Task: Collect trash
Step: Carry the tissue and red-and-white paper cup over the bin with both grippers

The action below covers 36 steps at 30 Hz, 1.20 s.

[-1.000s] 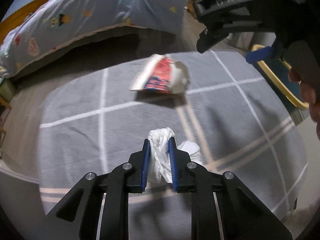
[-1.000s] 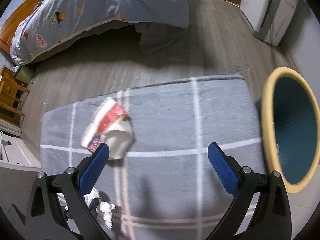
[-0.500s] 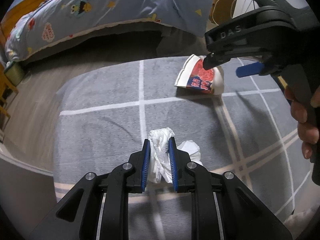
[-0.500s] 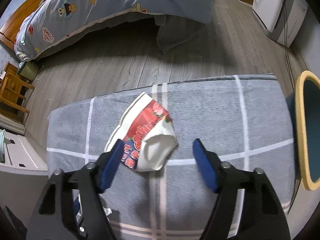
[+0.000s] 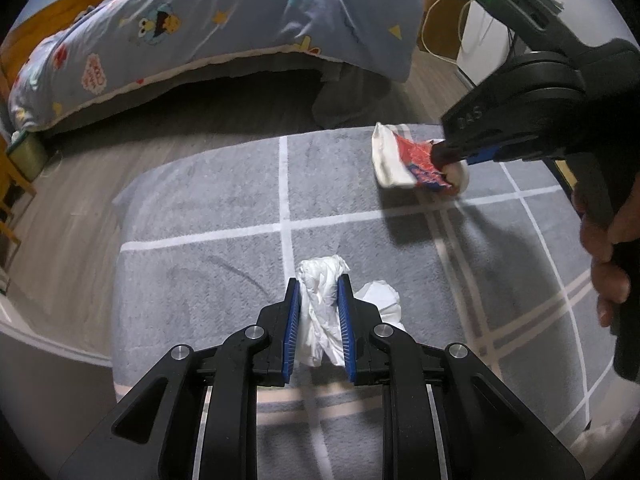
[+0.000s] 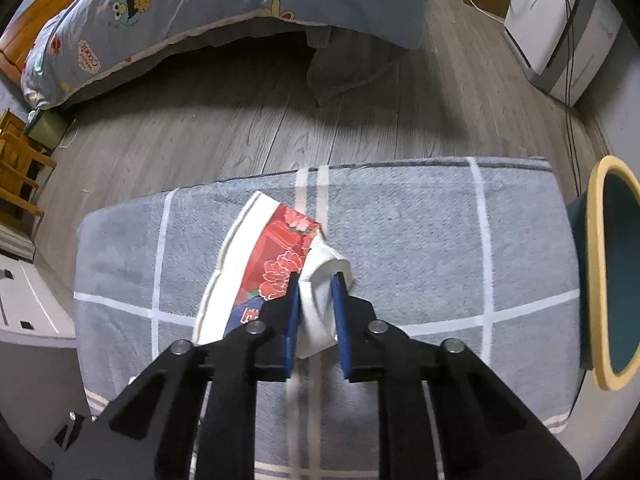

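Note:
A crushed paper cup [image 6: 276,248], red and white with a flower print, lies on the grey rug [image 6: 420,240]. My right gripper [image 6: 317,280] is closing its jaws, and the blue pads press on the cup's white bottom end. The left wrist view shows the same cup [image 5: 404,156] pinched by the right gripper [image 5: 456,160] at the upper right. My left gripper [image 5: 318,280] is shut on a crumpled white tissue [image 5: 320,320] and hangs over the rug. A second white wad [image 5: 380,296] shows just right of its fingers.
A teal bin with a yellow rim [image 6: 596,272] stands at the rug's right edge. A bed with a blue cartoon duvet [image 6: 200,8] fills the back. A white appliance [image 6: 560,28] is at the back right, a wooden chair [image 6: 16,168] at the left. A person's hand [image 5: 604,240] holds the right gripper.
The right gripper came over the cup from the right and its wide jaws closed onto the cup's white end. The left gripper kept its hold on the tissue.

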Tool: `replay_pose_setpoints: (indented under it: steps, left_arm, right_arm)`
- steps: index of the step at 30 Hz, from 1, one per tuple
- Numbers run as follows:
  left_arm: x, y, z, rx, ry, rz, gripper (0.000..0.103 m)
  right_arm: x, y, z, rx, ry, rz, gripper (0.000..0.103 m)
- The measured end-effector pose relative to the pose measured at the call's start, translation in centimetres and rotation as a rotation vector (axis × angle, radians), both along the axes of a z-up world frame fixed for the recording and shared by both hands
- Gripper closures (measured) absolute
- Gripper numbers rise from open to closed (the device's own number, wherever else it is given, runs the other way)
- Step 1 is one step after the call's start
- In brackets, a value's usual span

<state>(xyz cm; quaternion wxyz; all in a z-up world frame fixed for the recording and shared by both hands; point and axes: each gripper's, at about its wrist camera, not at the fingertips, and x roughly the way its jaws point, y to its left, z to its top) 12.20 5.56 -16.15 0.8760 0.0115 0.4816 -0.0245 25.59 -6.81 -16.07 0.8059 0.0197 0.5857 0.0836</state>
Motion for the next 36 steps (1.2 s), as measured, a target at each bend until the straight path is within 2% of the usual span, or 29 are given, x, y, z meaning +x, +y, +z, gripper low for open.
replay_pose_setpoints:
  steps: [13,17,29,36]
  left_arm:
    - [-0.8,-2.7,1.9,-0.009,-0.049,-0.012,0.083]
    - [-0.8,-4.9,2.2,0.005,-0.057,-0.050,0.083]
    - [-0.2,-10.8,2.8,0.002,-0.075,-0.138,0.083]
    - [0.1,-15.0,2.9,0.003,-0.081,-0.198,0.083]
  right_arm:
    - [-2.0,-5.5,4.9,0.065,-0.081,-0.023,0.091]
    - [-2.7,-8.1,6.2,0.072,-0.092,-0.038,0.091]
    - [-5.1,-19.4,9.7,0.050,-0.165,-0.116,0.091]
    - [-6.5,-26.2,10.2,0.080,-0.183,-0.198,0.091]
